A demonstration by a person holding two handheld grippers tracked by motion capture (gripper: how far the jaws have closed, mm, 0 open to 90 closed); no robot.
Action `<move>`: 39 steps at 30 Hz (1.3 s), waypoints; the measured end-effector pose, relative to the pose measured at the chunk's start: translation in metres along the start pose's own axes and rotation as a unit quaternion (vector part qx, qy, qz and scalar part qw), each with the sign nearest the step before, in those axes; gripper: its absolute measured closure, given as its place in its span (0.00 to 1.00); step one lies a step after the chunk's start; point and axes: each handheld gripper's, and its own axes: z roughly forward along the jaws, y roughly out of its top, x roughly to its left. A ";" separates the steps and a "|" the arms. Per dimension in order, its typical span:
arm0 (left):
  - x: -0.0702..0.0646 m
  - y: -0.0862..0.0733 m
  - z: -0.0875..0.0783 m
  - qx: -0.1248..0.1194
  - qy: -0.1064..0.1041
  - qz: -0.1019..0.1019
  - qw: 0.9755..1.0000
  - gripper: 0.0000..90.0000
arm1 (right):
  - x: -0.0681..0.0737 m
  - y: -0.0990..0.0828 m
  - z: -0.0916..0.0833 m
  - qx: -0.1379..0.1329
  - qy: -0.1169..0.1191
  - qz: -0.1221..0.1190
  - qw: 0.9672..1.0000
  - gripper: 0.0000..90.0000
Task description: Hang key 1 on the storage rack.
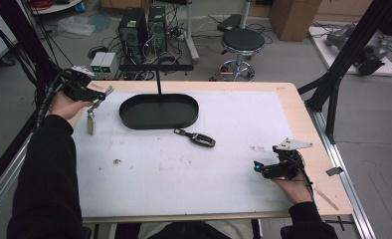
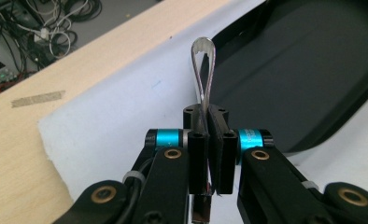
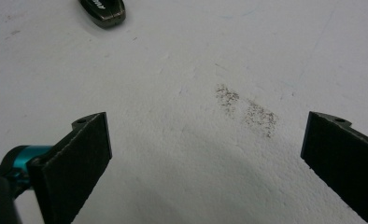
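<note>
My left gripper [image 1: 101, 96] is raised over the mat's far left corner, shut on a thin silver metal loop [image 2: 203, 65]. A pale key fob [image 1: 91, 123] hangs from that loop down to the mat. A black oval tray [image 1: 134, 118] with a T-shaped black stand [image 1: 156, 67] sits just right of it; in the left gripper view the tray [image 2: 308, 70] lies beyond the shut jaws. A black car key fob [image 1: 200, 138] lies on the mat in front of the tray. My right gripper [image 1: 257, 167] rests low at the near right, open and holding nothing, with the fob [image 3: 102, 10] far ahead.
A white mat [image 1: 184, 169] covers the wooden table [image 1: 303, 119]. Dark smudges [image 3: 247, 111] mark the mat between the right jaws. Black frame struts [image 1: 333, 89] stand at the table's right edge. A stool [image 1: 241, 42] and computer towers [image 1: 142, 27] stand on the floor beyond.
</note>
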 end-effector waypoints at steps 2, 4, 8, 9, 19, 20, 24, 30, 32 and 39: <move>-0.004 0.003 -0.015 -0.009 -0.011 0.001 1.000 0.96 | 0.000 0.000 -0.001 -0.001 0.001 0.004 1.000 0.01; -0.006 0.004 -0.019 -0.015 -0.011 0.002 1.000 0.96 | 0.000 0.000 -0.001 -0.002 0.002 0.002 1.000 0.01; -0.014 0.011 -0.039 -0.036 -0.004 0.013 0.999 0.96 | 0.001 0.000 0.000 0.000 0.004 -0.001 1.000 0.01; -0.015 0.012 -0.042 -0.041 -0.004 0.013 0.999 0.96 | 0.002 0.000 0.001 -0.001 0.004 -0.003 1.000 0.01; -0.031 0.020 -0.068 -0.087 -0.029 0.025 0.996 0.96 | 0.002 0.003 0.002 -0.003 0.011 -0.002 1.000 0.01; -0.032 0.021 -0.069 -0.086 -0.030 0.028 0.995 0.96 | 0.002 0.003 0.002 -0.003 0.011 -0.002 1.000 0.01; -0.039 0.026 -0.070 -0.081 -0.034 0.039 0.995 0.96 | 0.004 0.004 0.004 -0.001 0.014 -0.007 1.000 0.01; -0.055 0.046 -0.073 -0.074 -0.042 0.075 0.994 0.96 | 0.005 0.006 0.005 0.000 0.016 -0.007 1.000 0.01; -0.058 0.054 -0.072 -0.075 -0.044 0.084 0.993 0.96 | 0.005 0.006 0.005 0.000 0.016 -0.009 1.000 0.01; -0.063 0.066 -0.061 -0.094 -0.039 0.087 0.991 0.96 | 0.005 0.005 0.004 0.000 0.017 -0.008 1.000 0.01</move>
